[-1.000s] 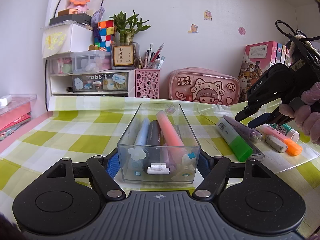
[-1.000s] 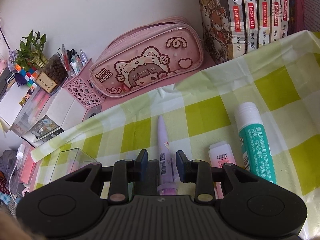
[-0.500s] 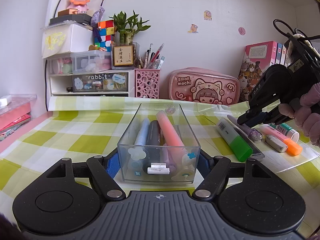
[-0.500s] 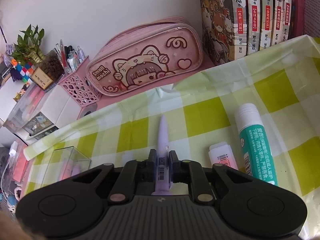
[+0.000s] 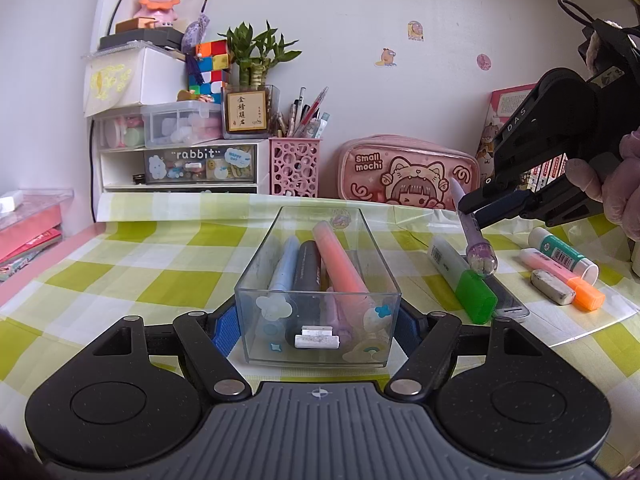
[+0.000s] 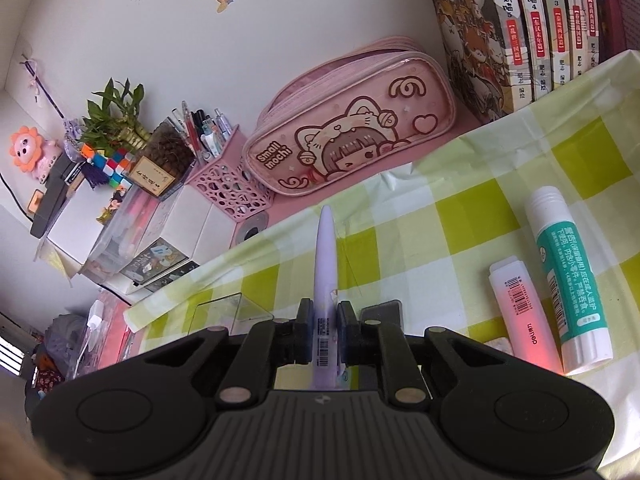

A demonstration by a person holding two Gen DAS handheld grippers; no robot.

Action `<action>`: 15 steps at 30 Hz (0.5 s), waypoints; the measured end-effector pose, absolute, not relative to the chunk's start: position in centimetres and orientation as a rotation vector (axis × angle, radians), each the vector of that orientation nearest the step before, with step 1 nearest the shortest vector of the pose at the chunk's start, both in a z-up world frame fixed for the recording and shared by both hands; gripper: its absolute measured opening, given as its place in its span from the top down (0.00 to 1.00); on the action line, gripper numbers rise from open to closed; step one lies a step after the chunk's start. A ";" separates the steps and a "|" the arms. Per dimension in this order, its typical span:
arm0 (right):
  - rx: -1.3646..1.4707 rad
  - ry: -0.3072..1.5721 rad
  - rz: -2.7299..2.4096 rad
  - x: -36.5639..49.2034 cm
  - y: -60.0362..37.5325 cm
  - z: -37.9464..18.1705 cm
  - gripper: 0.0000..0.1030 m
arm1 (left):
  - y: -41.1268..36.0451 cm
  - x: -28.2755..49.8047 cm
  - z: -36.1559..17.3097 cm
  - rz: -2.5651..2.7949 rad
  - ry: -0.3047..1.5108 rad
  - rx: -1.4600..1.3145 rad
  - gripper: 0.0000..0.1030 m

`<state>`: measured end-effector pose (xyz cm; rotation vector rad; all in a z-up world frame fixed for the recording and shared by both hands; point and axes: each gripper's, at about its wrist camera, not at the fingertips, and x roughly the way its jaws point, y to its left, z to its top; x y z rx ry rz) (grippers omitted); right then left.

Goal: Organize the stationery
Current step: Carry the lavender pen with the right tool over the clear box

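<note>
My left gripper (image 5: 318, 320) is shut on the near end of a clear plastic box (image 5: 352, 236) that holds blue, black and coral markers. My right gripper (image 6: 324, 322) is shut on a lilac pen (image 6: 325, 264), lifted off the checked cloth, tip pointing away. In the left wrist view the right gripper (image 5: 466, 206) holds that lilac pen (image 5: 474, 236) tilted, to the right of the box and above a green highlighter (image 5: 460, 276). A pink-orange highlighter (image 5: 560, 278), a glue stick (image 5: 562, 254) and an eraser (image 5: 552, 286) lie further right.
A pink "Small mochi" pencil case (image 5: 404, 172), a pink pen holder (image 5: 295, 166), white drawers (image 5: 180, 160) and books (image 6: 528, 24) line the back wall. A red tray (image 5: 28, 224) sits at the far left. A dark flat device (image 5: 508, 300) lies under the green highlighter.
My right gripper closed on the lilac pen and lifted it off the cloth, tilting it. The left gripper and the box stayed still.
</note>
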<state>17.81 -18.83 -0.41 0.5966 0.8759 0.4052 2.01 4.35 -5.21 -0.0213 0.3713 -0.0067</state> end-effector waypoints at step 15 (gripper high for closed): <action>0.633 0.853 0.617 16.0 -14.8 4.0 0.91 | 4.4 2.0 -5.1 -0.008 0.374 -0.024 0.29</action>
